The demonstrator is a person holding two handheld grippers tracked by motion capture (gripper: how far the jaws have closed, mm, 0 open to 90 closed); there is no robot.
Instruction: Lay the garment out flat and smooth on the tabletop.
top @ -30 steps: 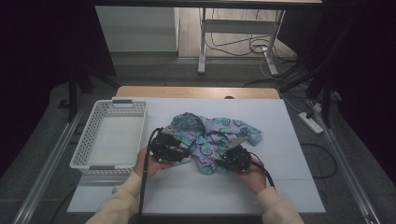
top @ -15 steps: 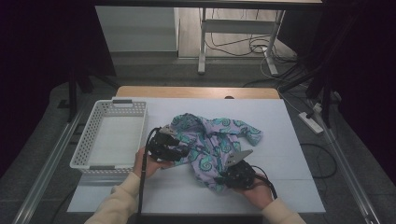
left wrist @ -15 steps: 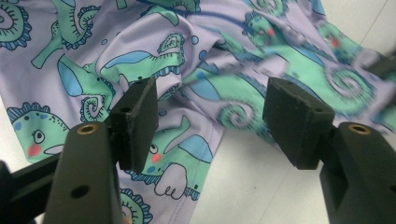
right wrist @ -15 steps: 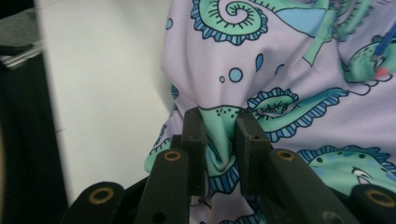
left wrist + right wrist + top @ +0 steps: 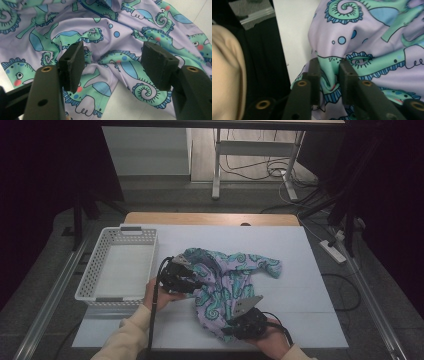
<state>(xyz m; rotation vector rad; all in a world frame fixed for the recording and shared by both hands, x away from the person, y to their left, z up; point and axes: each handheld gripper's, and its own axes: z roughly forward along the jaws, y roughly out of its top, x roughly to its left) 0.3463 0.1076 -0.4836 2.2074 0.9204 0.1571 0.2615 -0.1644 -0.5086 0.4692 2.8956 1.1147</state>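
A lilac garment [image 5: 235, 270] printed with green seahorses lies crumpled in the middle of the white table [image 5: 310, 280]. My left gripper [image 5: 196, 283] rests at the cloth's left edge. In the left gripper view the left gripper [image 5: 115, 60] stands open just above the garment [image 5: 120, 27], with no cloth pinched. My right gripper [image 5: 227, 330] is at the table's front edge. In the right gripper view the right gripper [image 5: 329, 67] holds a bunched fold of the garment [image 5: 374, 42] between its pads. Its jaws have just been opening a little, and the fold is still between them.
A white slotted basket [image 5: 90, 276] stands on the table's left side, close to my left hand. The front table edge [image 5: 284, 50] runs just beside the pinched fold, with dark floor beyond it. A sleeve [image 5: 224, 70] shows at the left of the right gripper view.
My right gripper has moved toward the table's front edge, drawing the lower part of the garment with it. The left gripper has stayed where it was.
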